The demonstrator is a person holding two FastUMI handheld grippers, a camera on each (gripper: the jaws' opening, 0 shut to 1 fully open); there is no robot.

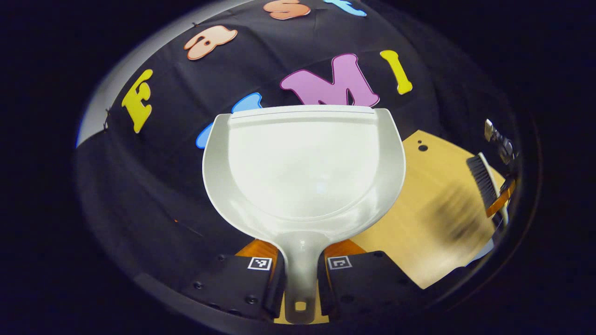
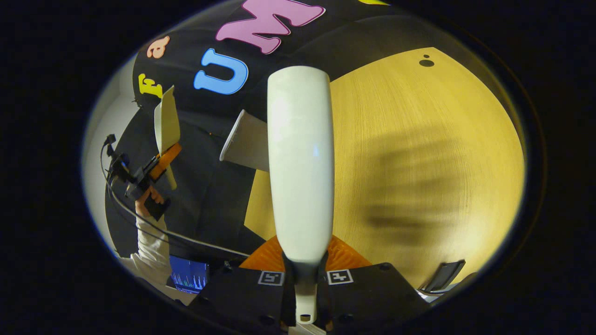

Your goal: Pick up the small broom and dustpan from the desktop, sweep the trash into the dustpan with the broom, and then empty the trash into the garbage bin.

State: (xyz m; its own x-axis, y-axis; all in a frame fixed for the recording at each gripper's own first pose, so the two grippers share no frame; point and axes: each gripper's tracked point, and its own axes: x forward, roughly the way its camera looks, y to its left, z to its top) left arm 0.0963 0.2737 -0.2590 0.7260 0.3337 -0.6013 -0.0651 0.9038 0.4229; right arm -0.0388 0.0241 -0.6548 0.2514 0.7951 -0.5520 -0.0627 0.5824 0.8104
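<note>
My left gripper (image 1: 301, 270) is shut on the handle of the white dustpan (image 1: 302, 167), held up in front of the black cloth with its scoop facing me and nothing lying in it. My right gripper (image 2: 306, 274) is shut on the narrow end of the white broom (image 2: 300, 158), which points away over the wooden table (image 2: 419, 139). In the left gripper view the broom's black bristles (image 1: 482, 184) show at the far right. The right gripper view shows the left gripper (image 2: 163, 163) at far left, holding the dustpan (image 2: 166, 121) edge-on off the table.
A white bin-like container (image 2: 244, 142) stands by the table's left edge, partly behind the broom. A hand and white sleeve (image 2: 151, 242) hold the left gripper, with a cable trailing down. A lit screen (image 2: 188, 277) is low at left. A dark flat object (image 2: 442, 274) lies at the table's near right.
</note>
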